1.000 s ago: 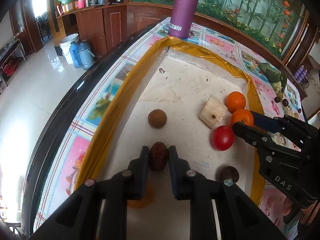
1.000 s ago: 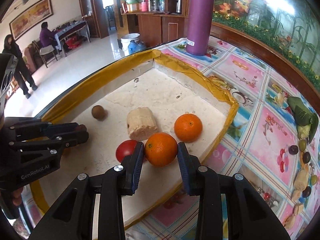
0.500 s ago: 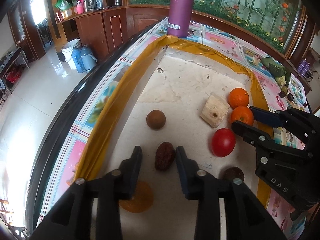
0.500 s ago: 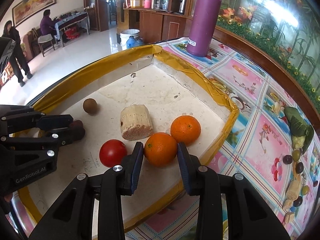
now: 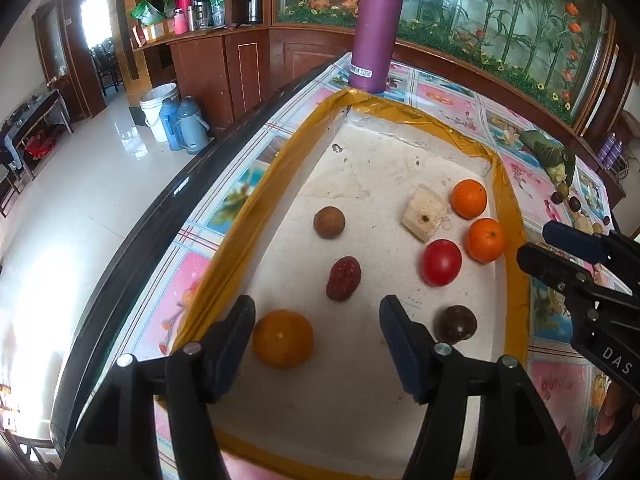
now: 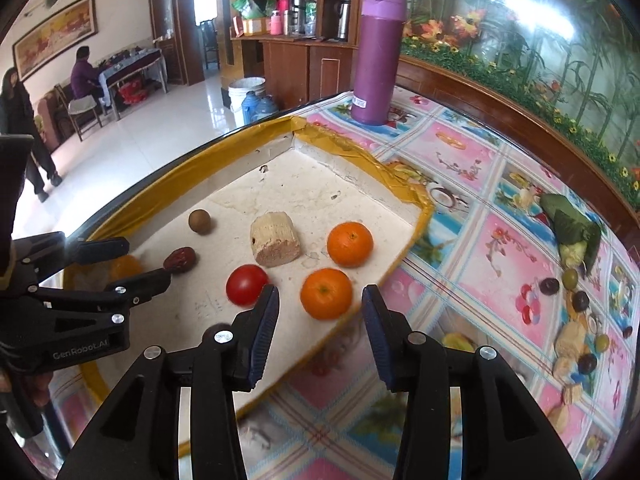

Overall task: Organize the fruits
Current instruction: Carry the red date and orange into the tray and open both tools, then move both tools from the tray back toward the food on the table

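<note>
A white tray with a yellow taped rim (image 5: 256, 200) (image 6: 412, 196) holds the fruit. In the left wrist view my left gripper (image 5: 316, 320) is open and empty, just behind a red date (image 5: 343, 279), with an orange (image 5: 282, 338) by its left finger and a dark round fruit (image 5: 456, 324) to its right. A brown round fruit (image 5: 329, 222), a tomato (image 5: 441, 262), a beige chunk (image 5: 425, 212) and two oranges (image 5: 485, 239) lie further on. My right gripper (image 6: 318, 316) is open and empty, just behind an orange (image 6: 326, 293) at the tray's edge.
A tall purple flask (image 5: 377, 26) stands beyond the tray's far corner. A leaf-wrapped bundle (image 6: 570, 226) and several small dark and green fruits (image 6: 560, 284) lie on the patterned tablecloth to the right. The table's dark left edge (image 5: 132, 240) drops to the floor.
Both grippers opened and drew back. The left let go of the red date, the right let go of the orange; both fruits now lie on the tray.
</note>
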Demonstrator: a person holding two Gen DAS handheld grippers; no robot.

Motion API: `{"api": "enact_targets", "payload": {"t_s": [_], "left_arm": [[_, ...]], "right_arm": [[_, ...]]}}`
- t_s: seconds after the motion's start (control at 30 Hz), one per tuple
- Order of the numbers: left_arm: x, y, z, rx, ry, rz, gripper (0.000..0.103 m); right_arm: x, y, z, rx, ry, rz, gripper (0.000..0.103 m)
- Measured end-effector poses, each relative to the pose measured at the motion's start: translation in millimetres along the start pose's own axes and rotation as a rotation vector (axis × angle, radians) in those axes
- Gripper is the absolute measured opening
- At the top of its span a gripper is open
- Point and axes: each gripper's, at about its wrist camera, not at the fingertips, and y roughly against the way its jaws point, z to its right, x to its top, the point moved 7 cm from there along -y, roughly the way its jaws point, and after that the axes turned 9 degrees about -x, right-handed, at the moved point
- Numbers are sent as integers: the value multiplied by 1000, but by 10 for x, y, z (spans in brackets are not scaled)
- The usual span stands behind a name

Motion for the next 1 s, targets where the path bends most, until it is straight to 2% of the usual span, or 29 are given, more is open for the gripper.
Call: {"api": "enact_targets", "payload": {"t_s": [0.03,0.17,0.33,0.5,0.63,0.67,0.77,0.87,1.0], "left_arm": [[-12,39,16,-3,7,11,75],[-74,199,126,-23,15,53,85],[-172,358,391,-57,0,92,101],[-270,472,773,-128,-39,110,103],[-353,539,1083,-260,-35,137,103],[-363,560,1137,-266,-31,147,103],[-408,576,1299,-231,-51,156,103],[-467,502,1447,-186,-86,129,103],[-554,398,1579,-156,-83,90,103]], "right_arm": [[-20,40,28,2,-11,-1,42],[-172,232,174,-14,-64,0,57],[-440,490,296,-43,-69,6,58],[-737,705,407,-80,-61,7,58],[-957,856,574,-98,-101,5,58],[-1023,902,631,-104,-116,4,58],[-1218,1006,827,-128,-161,-4,59],[-1424,1107,1041,-160,-209,-12,65],[-1668,1199,1315,-188,-270,-26,65]]}}
